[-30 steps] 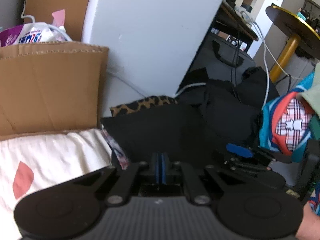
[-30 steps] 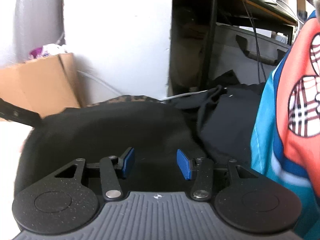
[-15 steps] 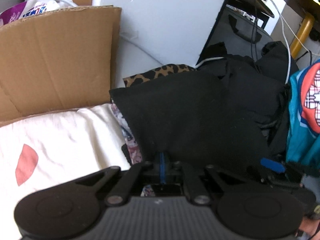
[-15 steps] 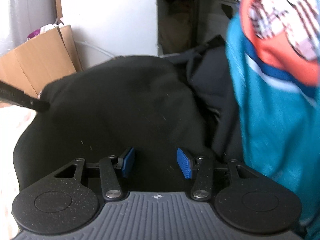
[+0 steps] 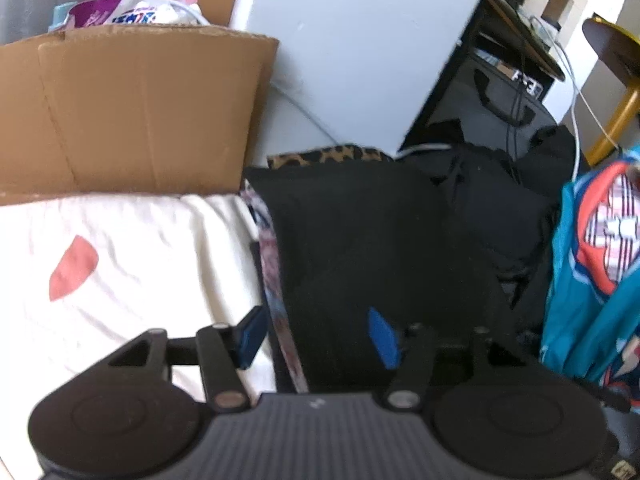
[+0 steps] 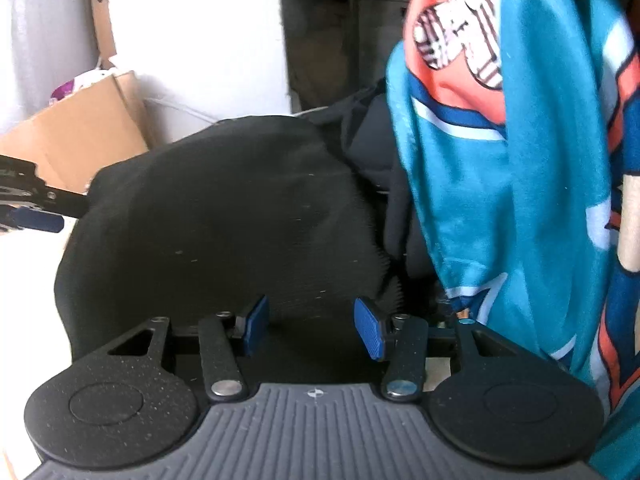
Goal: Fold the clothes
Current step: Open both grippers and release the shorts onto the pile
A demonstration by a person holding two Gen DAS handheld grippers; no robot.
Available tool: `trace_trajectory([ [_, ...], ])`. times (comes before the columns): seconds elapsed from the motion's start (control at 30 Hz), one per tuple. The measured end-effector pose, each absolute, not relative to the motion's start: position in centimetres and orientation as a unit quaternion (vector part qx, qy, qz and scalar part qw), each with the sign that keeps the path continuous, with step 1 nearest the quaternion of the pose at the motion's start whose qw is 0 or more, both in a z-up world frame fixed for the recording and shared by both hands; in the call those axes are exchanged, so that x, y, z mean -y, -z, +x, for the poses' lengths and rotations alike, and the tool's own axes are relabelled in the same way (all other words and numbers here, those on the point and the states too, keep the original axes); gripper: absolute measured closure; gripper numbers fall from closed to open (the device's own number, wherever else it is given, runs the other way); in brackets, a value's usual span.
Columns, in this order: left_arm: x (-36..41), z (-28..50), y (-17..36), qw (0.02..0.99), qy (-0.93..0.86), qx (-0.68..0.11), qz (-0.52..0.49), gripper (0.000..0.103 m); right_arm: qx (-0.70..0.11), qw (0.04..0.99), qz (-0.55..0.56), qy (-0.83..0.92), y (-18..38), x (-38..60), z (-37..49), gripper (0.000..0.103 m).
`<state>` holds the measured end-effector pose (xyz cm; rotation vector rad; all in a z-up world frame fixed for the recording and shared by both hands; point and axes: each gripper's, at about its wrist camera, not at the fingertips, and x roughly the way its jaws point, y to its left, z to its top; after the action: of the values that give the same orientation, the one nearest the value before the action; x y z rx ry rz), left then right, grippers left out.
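Observation:
A folded black garment [image 5: 360, 236] lies on top of a stack, with a patterned piece [image 5: 268, 256] and a leopard-print piece [image 5: 324, 156] showing under its edges. My left gripper [image 5: 316, 338] is open just above the garment's near left edge, nothing between its blue pads. The same black garment [image 6: 224, 216] fills the middle of the right wrist view. My right gripper [image 6: 310, 328] hangs open over its near edge, holding nothing. The left gripper's fingertip [image 6: 32, 220] pokes in at the left of that view.
A teal, orange and plaid cloth [image 6: 520, 140] hangs close on the right. A white sheet with a red patch [image 5: 120, 264] lies left. A cardboard box [image 5: 132, 108] stands behind it. Dark crumpled clothes [image 5: 500, 184] and cables lie by a black desk.
My left gripper has opened and let go of the black garment, which now rests flat on the stack. The right gripper stayed open and moved closer to the hanging teal cloth.

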<state>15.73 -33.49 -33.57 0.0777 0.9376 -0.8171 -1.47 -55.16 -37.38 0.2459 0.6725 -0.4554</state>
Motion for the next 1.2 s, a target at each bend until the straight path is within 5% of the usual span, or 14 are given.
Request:
trace_trajectory([
  [0.27,33.3,14.1,37.0,0.794,0.376,-0.475,0.045,0.042,-0.343,0.905,0.129,0.215,39.2,54.1,-1.1,0.048],
  [0.47,32.9,14.0,37.5,0.787,0.385,-0.478,0.062,0.053,-0.373,0.889,0.146,0.223,41.4,54.3,-2.3,0.048],
  [0.6,32.6,13.8,37.1,0.788,0.379,-0.480,0.073,0.071,-0.381,0.882,0.160,0.227,41.5,54.0,-2.9,0.048],
  [0.77,31.9,13.8,35.8,0.780,0.374,-0.497,0.068,0.077,-0.390,0.875,0.183,0.223,39.9,53.9,-2.6,0.047],
  [0.83,31.7,13.8,34.9,0.778,0.370,-0.502,0.071,0.090,-0.394,0.872,0.192,0.220,39.2,54.0,-2.4,0.042],
  [1.0,30.8,14.0,32.6,0.769,0.361,-0.524,0.067,0.084,-0.403,0.864,0.216,0.212,37.2,54.0,-2.0,0.019],
  [1.2,29.4,14.1,29.1,0.772,0.345,-0.530,0.062,0.056,-0.423,0.854,0.227,0.202,34.3,54.1,-1.2,0.009],
])
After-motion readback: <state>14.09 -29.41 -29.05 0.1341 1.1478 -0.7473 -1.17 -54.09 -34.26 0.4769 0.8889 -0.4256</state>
